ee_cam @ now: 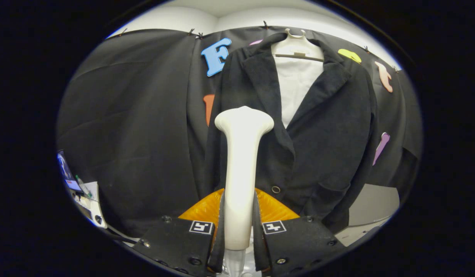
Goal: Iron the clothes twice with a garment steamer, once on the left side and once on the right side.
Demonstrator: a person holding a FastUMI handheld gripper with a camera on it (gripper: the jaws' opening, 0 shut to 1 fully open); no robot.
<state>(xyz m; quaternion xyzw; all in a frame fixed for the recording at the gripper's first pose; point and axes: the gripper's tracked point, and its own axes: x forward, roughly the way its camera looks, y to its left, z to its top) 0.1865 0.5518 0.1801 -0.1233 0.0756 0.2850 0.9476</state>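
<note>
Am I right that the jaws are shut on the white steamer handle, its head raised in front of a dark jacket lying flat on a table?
Not quite. The gripper view shows the dark jacket hanging upright on a white hanger against the booth wall, not lying on a table. The rest holds: the gripper has its jaws shut on the white steamer, whose head is raised in front of the jacket.
</note>
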